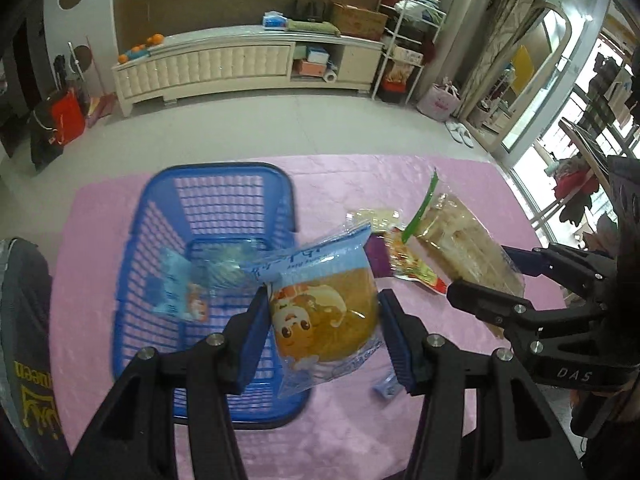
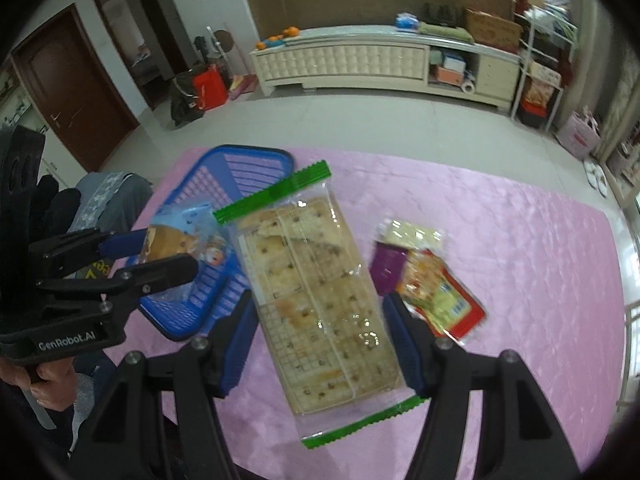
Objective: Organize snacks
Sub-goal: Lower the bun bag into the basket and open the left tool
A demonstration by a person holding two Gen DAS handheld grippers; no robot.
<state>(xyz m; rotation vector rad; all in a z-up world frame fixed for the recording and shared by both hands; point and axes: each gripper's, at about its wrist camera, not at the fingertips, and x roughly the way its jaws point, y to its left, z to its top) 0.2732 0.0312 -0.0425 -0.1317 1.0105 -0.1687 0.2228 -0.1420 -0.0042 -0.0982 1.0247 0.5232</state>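
Note:
My left gripper (image 1: 324,332) is shut on a blue-wrapped bun packet (image 1: 324,312) and holds it above the near right edge of the blue basket (image 1: 160,240). Another blue packet (image 1: 188,292) lies inside the basket. My right gripper (image 2: 320,340) is shut on a clear cracker pack (image 2: 316,296) with green ends and holds it above the pink table. The left gripper (image 2: 152,260) with its bun packet (image 2: 180,236) also shows in the right wrist view, over the basket (image 2: 224,184). The right gripper (image 1: 480,280) shows in the left wrist view with the cracker pack (image 1: 460,240).
A red-and-yellow snack packet (image 2: 440,296), a purple packet (image 2: 386,264) and a pale packet (image 2: 412,234) lie on the pink tablecloth (image 2: 520,240) right of the crackers. A chair back (image 1: 24,320) stands at the table's left. A white cabinet (image 1: 248,64) lines the far wall.

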